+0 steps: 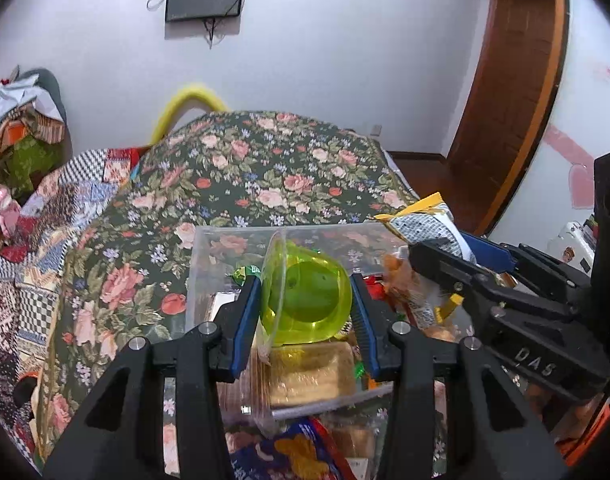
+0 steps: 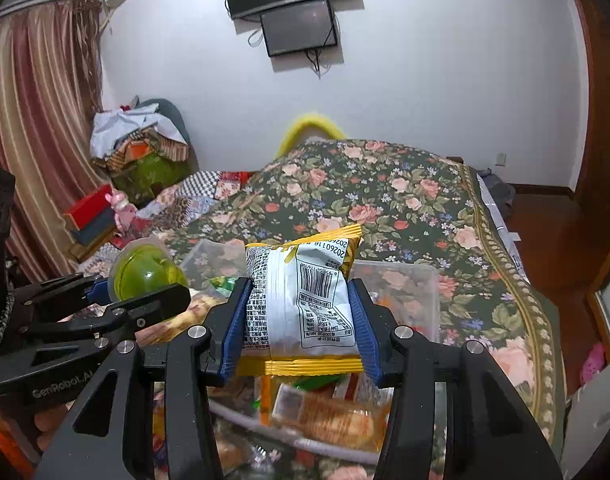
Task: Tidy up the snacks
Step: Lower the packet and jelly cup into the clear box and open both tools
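From the left wrist view, we look along the left gripper (image 1: 307, 300), whose blue-padded fingers (image 1: 245, 320) pinch a translucent green jelly cup (image 1: 309, 300) by its sides. The cup lies tipped, its wide rim turned to our left and its rounded bottom to our right. It hangs above a clear plastic box (image 1: 201, 272) that rests on a floral bedspread (image 1: 233, 176). Below the cup, inside the box, we see a wrapped biscuit pack (image 1: 309, 372) and other wrappers. At the right edge the right gripper (image 1: 457, 256) comes in, higher and just beside us, carrying a white and yellow snack packet (image 1: 421, 224).

From the right wrist view, we look along the right gripper (image 2: 299, 316), whose fingers (image 2: 363, 320) squeeze the snack packet (image 2: 301, 300) across its width. The packet's long axis runs straight away from us, barcode side up, and it hangs over the near part of the clear box (image 2: 421, 276). The left gripper (image 2: 145, 300) shows at the left with the green cup (image 2: 145, 272), about level with us.

We judge both items are placed straight down from the fingers, and neither hand is clearly nearer the box. Only this view shows the packet's label and the box's far right corner; only the left view shows the cup's tilt.
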Available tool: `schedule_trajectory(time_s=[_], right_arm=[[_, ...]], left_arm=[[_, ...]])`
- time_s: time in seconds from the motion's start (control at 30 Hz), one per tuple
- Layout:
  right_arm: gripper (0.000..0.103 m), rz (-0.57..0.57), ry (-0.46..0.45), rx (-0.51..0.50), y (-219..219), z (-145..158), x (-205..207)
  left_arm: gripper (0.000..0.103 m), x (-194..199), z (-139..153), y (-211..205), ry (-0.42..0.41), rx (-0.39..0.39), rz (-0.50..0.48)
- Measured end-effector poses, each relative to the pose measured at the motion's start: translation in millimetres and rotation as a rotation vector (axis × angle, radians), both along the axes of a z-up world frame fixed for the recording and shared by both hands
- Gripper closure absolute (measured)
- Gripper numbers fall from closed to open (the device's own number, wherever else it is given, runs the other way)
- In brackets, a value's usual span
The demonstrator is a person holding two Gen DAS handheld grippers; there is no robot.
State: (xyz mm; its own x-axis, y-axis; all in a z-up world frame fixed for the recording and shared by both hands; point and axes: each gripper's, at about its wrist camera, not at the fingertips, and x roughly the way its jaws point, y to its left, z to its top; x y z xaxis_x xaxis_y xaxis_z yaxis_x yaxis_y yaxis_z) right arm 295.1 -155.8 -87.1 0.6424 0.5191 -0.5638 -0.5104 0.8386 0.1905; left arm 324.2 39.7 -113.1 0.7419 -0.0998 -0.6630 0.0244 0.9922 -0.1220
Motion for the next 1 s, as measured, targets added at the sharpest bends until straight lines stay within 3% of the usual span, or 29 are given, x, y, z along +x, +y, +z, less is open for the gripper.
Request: schedule_trajectory(time_s=[0.47,0.6,0.77,1.0], right_arm=[[0.056,0.01,0.068,-0.092,17.3,-25.0,24.6],[0.051,0.014,0.059,-0.096,17.8,-18.2,18.0],[0.037,0.002,0.036,-0.089,14.6,-8.5,11.1],[0.037,0.023,0.003,-0.095,10.6,3.7,-15.1]], left_arm=[[0.059,32.5,-26.5,14.5,0.111,-0.025,0.046],[0.059,23.6,-21.4,12.0,0.08,-0.007,0.05],[0.058,9.9,-7.4,14.4,0.053,-0.009,0.04],[0.056,-30.3,19.4,20.8,-0.01,0.022,0.024]])
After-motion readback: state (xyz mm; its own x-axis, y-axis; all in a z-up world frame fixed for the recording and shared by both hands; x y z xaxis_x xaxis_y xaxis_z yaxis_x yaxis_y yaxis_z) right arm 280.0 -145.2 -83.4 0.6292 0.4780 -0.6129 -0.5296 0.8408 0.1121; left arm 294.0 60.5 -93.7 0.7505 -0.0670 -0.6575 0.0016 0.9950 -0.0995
